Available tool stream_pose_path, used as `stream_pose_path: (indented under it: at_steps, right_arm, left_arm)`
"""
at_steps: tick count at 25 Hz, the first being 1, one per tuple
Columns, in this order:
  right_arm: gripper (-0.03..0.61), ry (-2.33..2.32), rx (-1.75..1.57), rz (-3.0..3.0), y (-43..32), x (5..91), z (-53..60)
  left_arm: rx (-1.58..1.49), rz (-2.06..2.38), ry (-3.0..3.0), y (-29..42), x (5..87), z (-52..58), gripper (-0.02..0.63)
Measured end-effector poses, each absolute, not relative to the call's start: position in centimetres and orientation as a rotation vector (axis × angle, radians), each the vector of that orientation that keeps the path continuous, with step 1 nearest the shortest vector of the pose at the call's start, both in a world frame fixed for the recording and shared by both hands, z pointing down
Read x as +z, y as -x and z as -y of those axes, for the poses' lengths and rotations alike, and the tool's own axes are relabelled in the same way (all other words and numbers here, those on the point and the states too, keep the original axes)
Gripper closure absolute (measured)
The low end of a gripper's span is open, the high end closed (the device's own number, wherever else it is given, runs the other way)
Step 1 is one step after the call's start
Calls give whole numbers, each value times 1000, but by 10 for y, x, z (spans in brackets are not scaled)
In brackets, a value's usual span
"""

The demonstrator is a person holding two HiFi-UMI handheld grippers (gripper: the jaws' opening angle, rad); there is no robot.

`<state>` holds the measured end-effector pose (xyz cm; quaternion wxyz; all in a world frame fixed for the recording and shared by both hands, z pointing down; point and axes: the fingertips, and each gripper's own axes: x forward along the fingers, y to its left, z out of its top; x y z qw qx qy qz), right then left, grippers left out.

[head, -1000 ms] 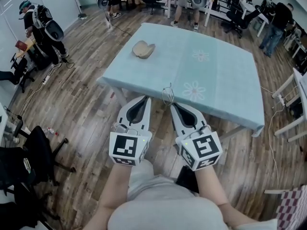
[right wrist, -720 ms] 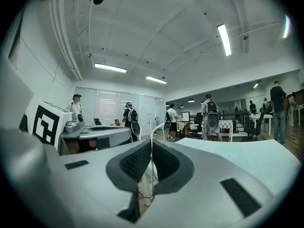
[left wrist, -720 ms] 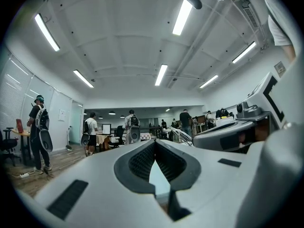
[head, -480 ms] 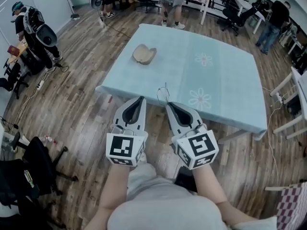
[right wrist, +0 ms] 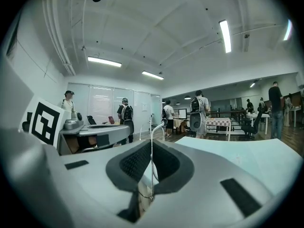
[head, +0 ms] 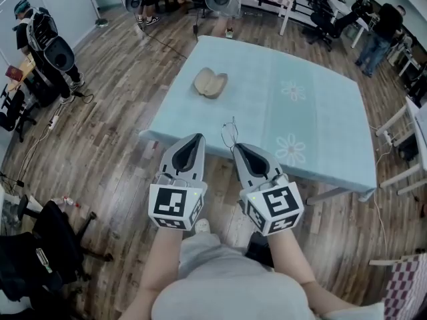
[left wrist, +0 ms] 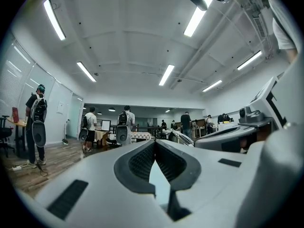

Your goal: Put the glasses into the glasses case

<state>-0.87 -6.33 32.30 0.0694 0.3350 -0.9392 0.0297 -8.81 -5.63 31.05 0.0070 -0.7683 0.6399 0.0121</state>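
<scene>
A tan glasses case lies open on the light blue tablecloth, toward the table's far left part. My right gripper is shut on thin wire-framed glasses, which stick up past its tips just over the table's near edge. In the right gripper view the glasses' wire stands pinched between the jaws of the right gripper. My left gripper is beside it, shut and empty; the left gripper view shows the left gripper with its pads pressed together. Both grippers are well short of the case.
Wooden floor surrounds the table. Several people with backpacks stand at the left and far end. A black office chair is at my left, a white chair at the table's right. Cables lie on the floor.
The table and case have drawn a little closer and lower in the head view. Both grippers keep the same pose, the right one still holding the glasses.
</scene>
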Motion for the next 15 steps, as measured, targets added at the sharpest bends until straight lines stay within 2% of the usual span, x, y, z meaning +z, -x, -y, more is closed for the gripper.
stream_pose_path:
  at_steps: [15]
  right_arm:
    - [566, -1080, 79, 2786, 71, 333, 112]
  left_arm:
    - [75, -1907, 2499, 136, 321, 113, 604]
